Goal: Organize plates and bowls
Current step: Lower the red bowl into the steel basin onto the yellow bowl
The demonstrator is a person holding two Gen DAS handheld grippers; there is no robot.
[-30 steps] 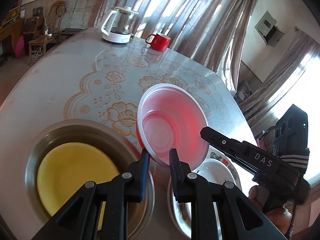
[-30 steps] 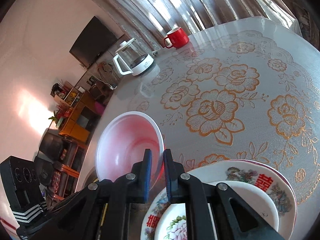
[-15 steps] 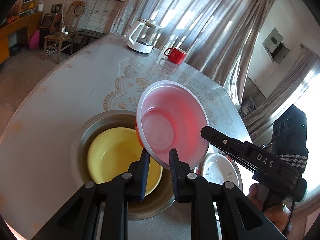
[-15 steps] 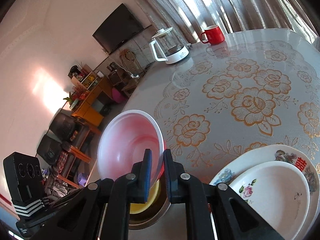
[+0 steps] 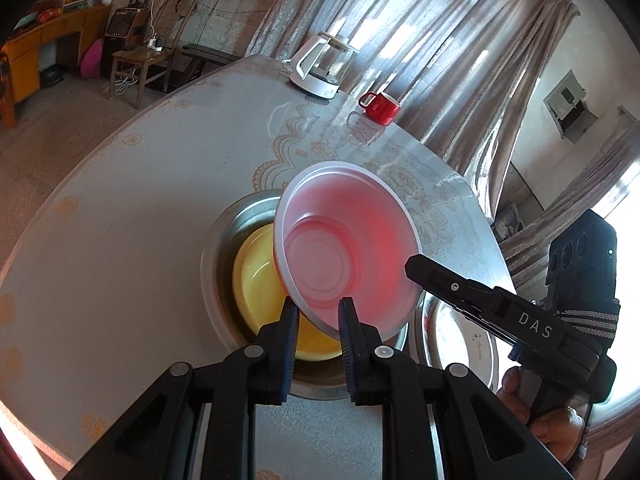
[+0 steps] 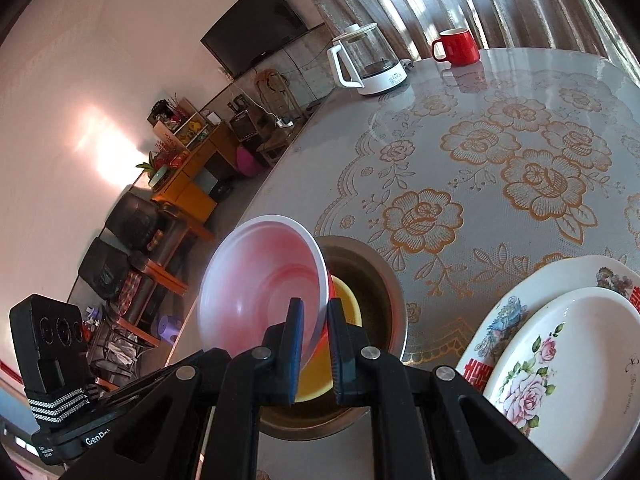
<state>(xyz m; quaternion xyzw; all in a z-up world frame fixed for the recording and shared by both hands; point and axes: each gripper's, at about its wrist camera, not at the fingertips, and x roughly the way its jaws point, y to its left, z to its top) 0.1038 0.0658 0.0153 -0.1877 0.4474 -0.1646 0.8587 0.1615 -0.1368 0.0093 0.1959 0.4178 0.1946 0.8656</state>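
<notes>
Since the earlier frame, the red bowl (image 5: 348,256) shifted over the steel basin (image 5: 224,240). Both grippers, left (image 5: 318,316) and right (image 6: 314,320), clenched its rim above the yellow bowl (image 5: 256,280). Nesting remained; plates (image 6: 560,344) beside the basin looked stacked.

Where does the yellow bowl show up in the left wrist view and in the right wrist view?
Left wrist: the yellow bowl sits left of centre inside the steel basin, partly behind the pink bowl.
Right wrist: the yellow bowl peeks out at lower centre, right of the pink bowl, between the gripper fingers.
Shared landmark: the red mug at the table's far edge.
</notes>
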